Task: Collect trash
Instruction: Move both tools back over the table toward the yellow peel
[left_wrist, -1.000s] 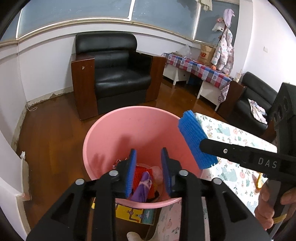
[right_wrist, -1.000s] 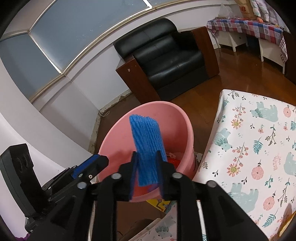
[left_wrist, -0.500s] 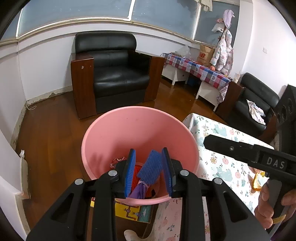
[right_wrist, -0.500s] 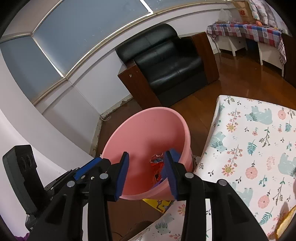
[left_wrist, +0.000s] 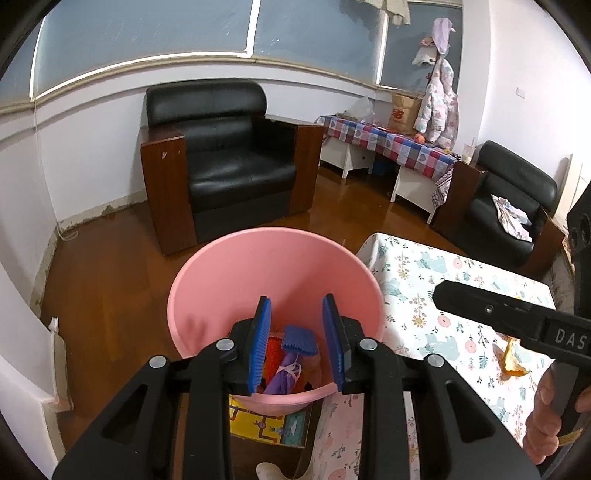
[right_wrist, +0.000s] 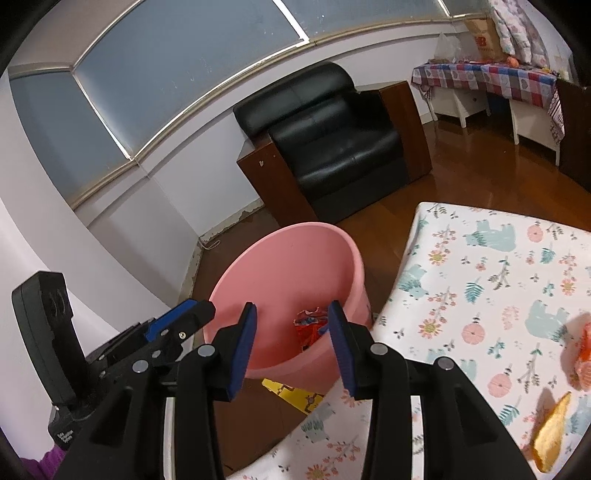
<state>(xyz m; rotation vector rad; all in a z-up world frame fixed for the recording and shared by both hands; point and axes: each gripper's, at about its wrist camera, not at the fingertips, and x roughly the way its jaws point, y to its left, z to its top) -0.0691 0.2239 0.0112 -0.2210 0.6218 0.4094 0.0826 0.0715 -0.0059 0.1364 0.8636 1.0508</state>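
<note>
A pink bucket stands on the floor beside the table and also shows in the right wrist view. Inside lie a blue foam net, a purple piece and red wrappers. My left gripper is open and empty above the bucket's near rim. My right gripper is open and empty, over the bucket's near right side; it also shows in the left wrist view. Orange peel pieces lie on the floral tablecloth.
A black armchair stands behind the bucket on the wooden floor. A checked-cloth table and a second black chair are at the back right. A yellow printed sheet lies under the bucket.
My right gripper opened and let go of the blue foam net, which fell into the bucket. The right gripper then drew back toward the table. The left gripper barely moved.
</note>
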